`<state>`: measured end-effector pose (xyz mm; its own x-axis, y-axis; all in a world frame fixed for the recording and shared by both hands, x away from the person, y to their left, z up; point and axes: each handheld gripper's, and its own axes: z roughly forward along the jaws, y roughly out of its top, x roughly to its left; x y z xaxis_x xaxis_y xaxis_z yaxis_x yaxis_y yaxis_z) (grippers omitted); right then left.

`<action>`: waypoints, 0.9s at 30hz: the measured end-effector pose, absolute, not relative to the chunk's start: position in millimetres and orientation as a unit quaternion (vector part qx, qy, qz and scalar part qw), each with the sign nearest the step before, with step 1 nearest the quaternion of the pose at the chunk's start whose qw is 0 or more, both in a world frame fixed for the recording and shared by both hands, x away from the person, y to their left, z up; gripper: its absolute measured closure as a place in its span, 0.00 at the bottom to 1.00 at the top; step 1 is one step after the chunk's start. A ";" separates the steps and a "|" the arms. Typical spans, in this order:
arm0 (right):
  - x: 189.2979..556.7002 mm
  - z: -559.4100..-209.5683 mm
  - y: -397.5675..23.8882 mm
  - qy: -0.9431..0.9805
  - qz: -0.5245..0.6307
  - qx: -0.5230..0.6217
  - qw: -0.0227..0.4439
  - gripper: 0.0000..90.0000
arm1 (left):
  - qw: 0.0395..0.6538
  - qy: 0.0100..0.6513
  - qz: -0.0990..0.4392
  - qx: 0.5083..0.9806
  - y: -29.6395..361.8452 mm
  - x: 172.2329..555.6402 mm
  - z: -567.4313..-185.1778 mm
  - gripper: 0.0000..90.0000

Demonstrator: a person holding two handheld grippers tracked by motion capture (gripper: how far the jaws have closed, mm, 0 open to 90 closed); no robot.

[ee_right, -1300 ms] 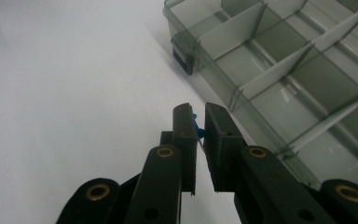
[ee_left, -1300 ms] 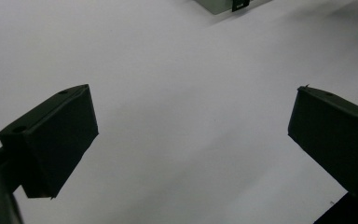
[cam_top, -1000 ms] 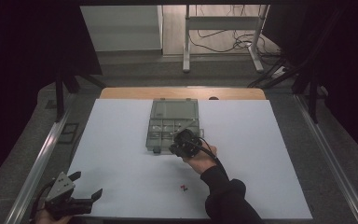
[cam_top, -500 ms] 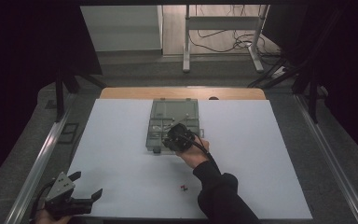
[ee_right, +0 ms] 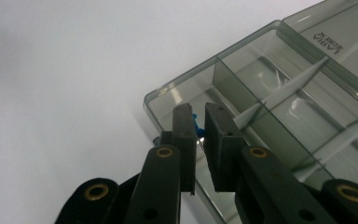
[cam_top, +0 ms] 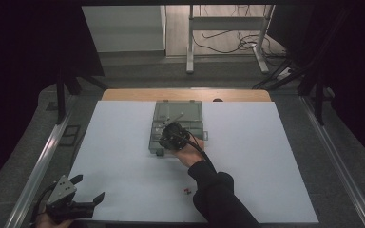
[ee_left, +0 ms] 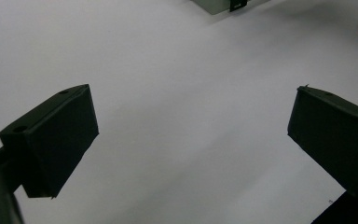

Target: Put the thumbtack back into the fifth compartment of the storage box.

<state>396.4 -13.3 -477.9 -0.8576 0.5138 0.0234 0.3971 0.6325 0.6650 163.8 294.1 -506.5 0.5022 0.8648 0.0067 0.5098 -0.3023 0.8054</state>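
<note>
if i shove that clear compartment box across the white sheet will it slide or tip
The compartment box would probably slide rather than tip: it looks low, flat and wide in the high view. It seems light, thin see-through plastic with mostly bare compartments in the right gripper view, so a small push may move it. The smooth white sheet likely offers little grip, so it may also swivel if pushed off-centre.

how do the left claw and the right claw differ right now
The left claw has its jaws spread wide with bare white table between them; the right claw is nearly shut, pinching a small blue piece. The left claw sits at the table's near left corner, away from the work; the right claw is over the near corner of the clear compartment box. Both have black jaws and are hand-held.
</note>
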 end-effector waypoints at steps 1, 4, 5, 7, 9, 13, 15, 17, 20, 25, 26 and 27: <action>397.5 -478.4 -11.4 0.900 0.345 0.254 0.085 0.92 | 0.390 0.444 0.228 0.774 294.0 163.8 -506.5 0.02; 399.9 -480.4 -6.9 0.901 0.343 0.253 0.084 0.91 | 0.389 0.443 0.228 0.775 293.7 163.6 -506.5 0.02; 400.4 -481.3 -5.4 0.902 0.340 0.254 0.084 0.91 | 0.389 0.442 0.228 0.775 293.6 163.6 -506.5 0.02; 401.8 -483.7 -3.2 0.904 0.334 0.252 0.086 0.91 | 0.388 0.442 0.228 0.776 293.5 163.6 -506.5 0.02; 403.0 -485.1 -2.1 0.903 0.333 0.256 0.088 0.87 | 0.388 0.441 0.229 0.776 293.3 163.6 -506.5 0.02; 402.1 -484.4 -2.5 0.902 0.334 0.260 0.084 0.81 | 0.387 0.441 0.229 0.777 293.1 163.5 -506.4 0.02; 399.9 -482.8 -3.1 0.903 0.331 0.259 0.087 0.79 | 0.387 0.441 0.229 0.777 293.0 163.6 -506.4 0.02; 398.2 -480.6 -4.3 0.904 0.330 0.258 0.089 0.75 | 0.386 0.441 0.229 0.777 292.9 163.5 -506.4 0.02; 395.2 -476.6 -6.8 0.907 0.327 0.253 0.082 0.68 | 0.387 0.441 0.229 0.777 292.9 163.6 -506.4 0.02; 387.4 -471.5 -11.9 0.910 0.324 0.244 0.089 0.58 | 0.386 0.441 0.230 0.777 292.7 163.6 -506.4 0.02; 385.8 -470.5 -13.2 0.910 0.323 0.243 0.089 0.56 | 0.386 0.441 0.230 0.777 292.7 163.7 -506.4 0.02; 384.6 -470.0 -14.4 0.911 0.323 0.241 0.091 0.55 | 0.386 0.441 0.230 0.777 292.6 163.7 -506.4 0.02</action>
